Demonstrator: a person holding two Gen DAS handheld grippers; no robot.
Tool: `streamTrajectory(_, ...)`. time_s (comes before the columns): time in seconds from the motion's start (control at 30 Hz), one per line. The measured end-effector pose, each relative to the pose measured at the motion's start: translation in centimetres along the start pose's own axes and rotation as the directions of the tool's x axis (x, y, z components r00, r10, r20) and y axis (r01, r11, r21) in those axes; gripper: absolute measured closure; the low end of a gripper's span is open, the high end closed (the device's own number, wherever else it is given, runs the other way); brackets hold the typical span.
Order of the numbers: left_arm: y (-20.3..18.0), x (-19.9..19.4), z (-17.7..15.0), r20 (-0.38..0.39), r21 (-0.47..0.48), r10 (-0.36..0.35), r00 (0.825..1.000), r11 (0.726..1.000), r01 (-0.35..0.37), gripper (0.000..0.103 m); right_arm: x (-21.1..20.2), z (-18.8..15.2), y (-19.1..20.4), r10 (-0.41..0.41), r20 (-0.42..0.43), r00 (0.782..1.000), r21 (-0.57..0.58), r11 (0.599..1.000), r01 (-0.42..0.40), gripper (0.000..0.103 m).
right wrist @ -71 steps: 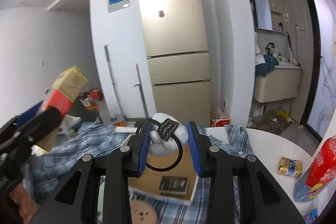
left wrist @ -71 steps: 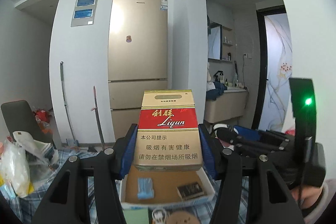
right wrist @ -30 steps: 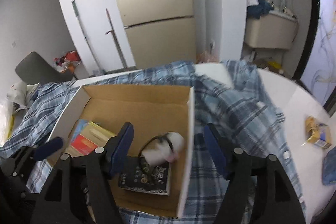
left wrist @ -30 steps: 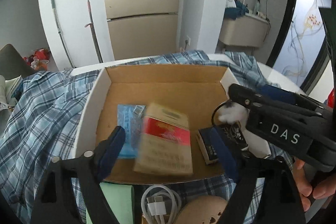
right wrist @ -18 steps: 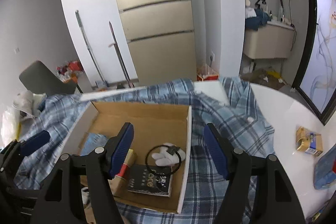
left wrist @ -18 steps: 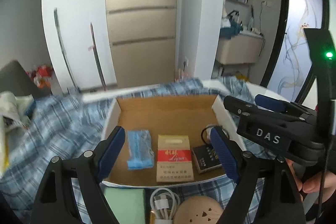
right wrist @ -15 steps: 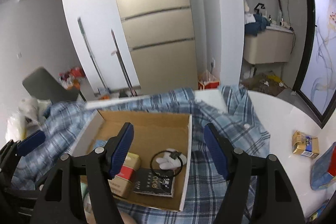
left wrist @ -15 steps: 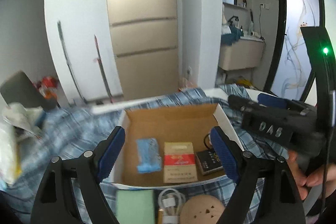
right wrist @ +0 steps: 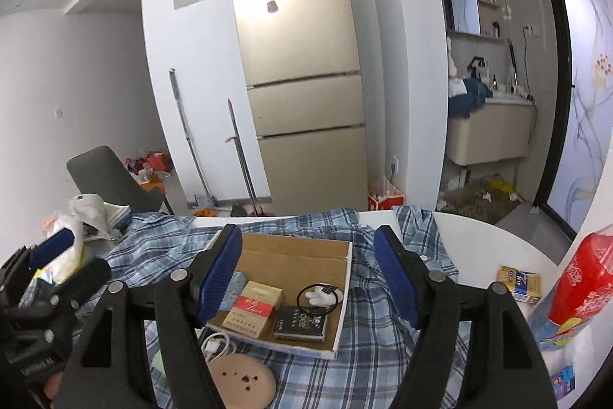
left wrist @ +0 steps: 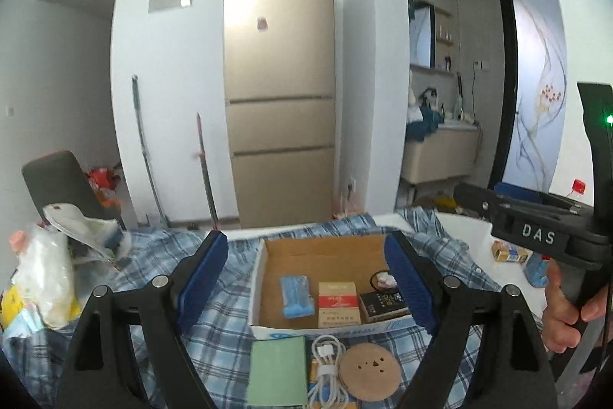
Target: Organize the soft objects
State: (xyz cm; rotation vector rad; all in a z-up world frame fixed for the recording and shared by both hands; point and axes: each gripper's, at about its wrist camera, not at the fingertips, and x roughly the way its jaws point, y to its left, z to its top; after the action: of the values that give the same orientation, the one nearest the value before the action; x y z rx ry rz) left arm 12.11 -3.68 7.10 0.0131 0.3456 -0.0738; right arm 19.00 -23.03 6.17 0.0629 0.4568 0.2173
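Note:
An open cardboard box (left wrist: 264,278) (right wrist: 345,290) lies on a blue plaid cloth (left wrist: 226,328) (right wrist: 375,340). In it are a blue packet (left wrist: 295,296), a red and gold cigarette pack (left wrist: 337,301) (right wrist: 254,307), a black pack (left wrist: 383,303) (right wrist: 300,322) and a white plush keychain on a black ring (left wrist: 383,279) (right wrist: 321,294). My left gripper (left wrist: 306,284) is open and empty, raised in front of the box. My right gripper (right wrist: 308,273) is open and empty too, and shows at the right of the left wrist view (left wrist: 525,229).
In front of the box lie a green pad (left wrist: 277,370), a white cable (left wrist: 325,367) and a round wooden disc (left wrist: 369,374) (right wrist: 245,382). Plastic bags (left wrist: 49,275) sit at left. A gold pack (right wrist: 519,282) and a red bag (right wrist: 578,278) lie at right on the white table (right wrist: 494,244).
Both grippers let go of their loads: the cigarette pack and the plush keychain now lie in the box. Both grippers opened, then lifted up and back from the box.

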Motion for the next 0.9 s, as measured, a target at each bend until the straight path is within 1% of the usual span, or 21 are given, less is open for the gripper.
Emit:
streamTrajectory(0.03,0.1,-0.7,-0.1,0.020,0.001,0.009,1.000,1.000,-0.009,0.011,-0.5,-0.2,0.2,0.003,0.009,1.000,0.000,1.000,-0.003,0.032)
streamTrajectory(0.07,0.2,-1.4,-0.2,0.047,0.004,0.017,0.999,1.000,-0.017,0.004,-1.0,-0.5,0.4,0.005,0.020,1.000,-0.001,1.000,-0.005,0.030)
streamTrajectory(0.1,0.4,-2.0,-0.2,0.067,0.006,0.023,0.998,1.000,-0.024,0.000,-1.4,-0.7,0.6,0.008,0.025,1.000,-0.004,1.000,-0.008,0.028)
streamTrajectory(0.17,0.6,-3.0,-0.5,0.108,0.009,0.039,0.993,0.999,-0.040,0.000,-1.8,-1.3,1.0,0.014,0.031,0.999,-0.013,1.000,-0.014,0.027)
streamTrajectory(0.23,0.9,-3.5,-0.8,0.120,0.008,0.026,0.992,1.000,-0.028,0.000,-2.0,-1.9,1.5,0.026,0.032,0.999,-0.020,0.999,-0.025,0.024)
streamTrajectory(0.4,1.8,-3.7,-2.1,0.137,-0.009,-0.003,0.991,1.000,0.004,0.000,-2.0,-3.8,2.0,0.053,0.047,0.998,-0.031,0.998,-0.052,0.008)
streamTrajectory(0.47,2.4,-3.9,-2.8,0.157,-0.017,-0.016,0.987,1.000,0.019,0.000,-1.8,-4.6,2.1,0.060,0.053,0.997,-0.035,0.998,-0.058,0.008)
streamTrajectory(0.63,3.6,-3.4,-4.6,0.175,-0.053,-0.012,0.985,0.998,0.022,0.000,-0.7,-6.3,2.5,0.083,0.053,0.995,-0.051,0.995,-0.080,0.006)
streamTrajectory(0.77,4.2,-2.8,-6.0,0.190,-0.056,0.023,0.982,0.998,-0.012,0.000,0.2,-7.9,2.7,0.096,0.060,0.994,-0.054,0.994,-0.093,0.005)
streamTrajectory(0.83,4.5,-2.2,-6.7,0.182,-0.058,0.027,0.983,0.998,-0.017,0.000,0.9,-8.7,2.9,0.094,0.047,0.994,-0.074,0.993,-0.091,0.005)
streamTrajectory(0.9,4.8,-1.3,-7.5,0.150,-0.048,0.032,0.988,0.999,-0.025,0.000,1.5,-9.4,3.1,0.091,0.030,0.995,-0.097,0.991,-0.088,0.005)
